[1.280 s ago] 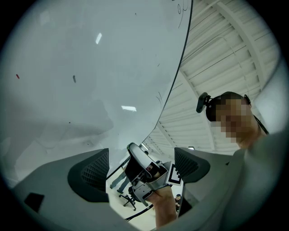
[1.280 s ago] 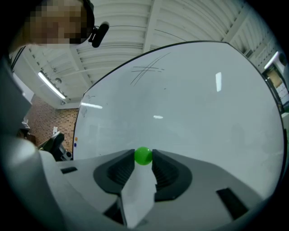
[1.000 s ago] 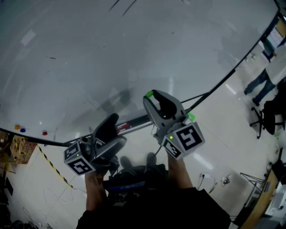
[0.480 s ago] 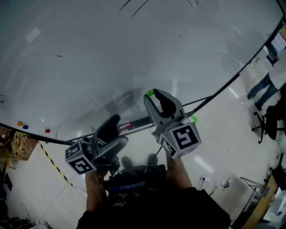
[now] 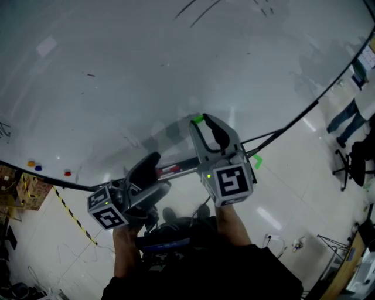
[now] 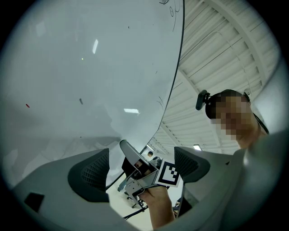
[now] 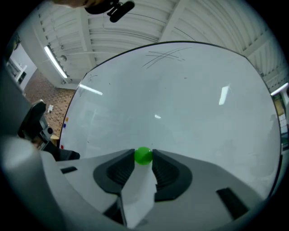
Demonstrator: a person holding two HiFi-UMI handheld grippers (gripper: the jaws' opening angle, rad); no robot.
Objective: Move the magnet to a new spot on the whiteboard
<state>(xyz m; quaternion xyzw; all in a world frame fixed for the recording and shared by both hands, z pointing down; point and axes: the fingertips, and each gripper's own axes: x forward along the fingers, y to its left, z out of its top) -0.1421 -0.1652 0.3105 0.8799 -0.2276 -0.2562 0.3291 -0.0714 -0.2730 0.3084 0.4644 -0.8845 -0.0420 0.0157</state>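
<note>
The green magnet (image 7: 143, 155) sits pinched at the tips of my right gripper (image 7: 143, 159), which is shut on it, close in front of the whiteboard (image 7: 180, 99). In the head view the same right gripper (image 5: 199, 123) points at the lower middle of the whiteboard (image 5: 146, 64), with the green magnet (image 5: 197, 120) at its tip. My left gripper (image 5: 153, 174) hangs lower left near the board's bottom edge, open and empty. In the left gripper view, the left gripper (image 6: 141, 168) frames the right gripper's marker cube (image 6: 168, 174).
Three small magnets, orange (image 5: 30, 163), blue (image 5: 38, 167) and red (image 5: 67, 173), stick at the board's lower left. A pen tray (image 5: 176, 169) runs along the bottom edge. Pen strokes (image 5: 199, 9) mark the top. A person (image 5: 350, 111) and a chair (image 5: 351, 158) are at the right.
The right gripper has turned slightly, its cube now facing the head camera more squarely, with the magnet still held. The left gripper has barely moved.
</note>
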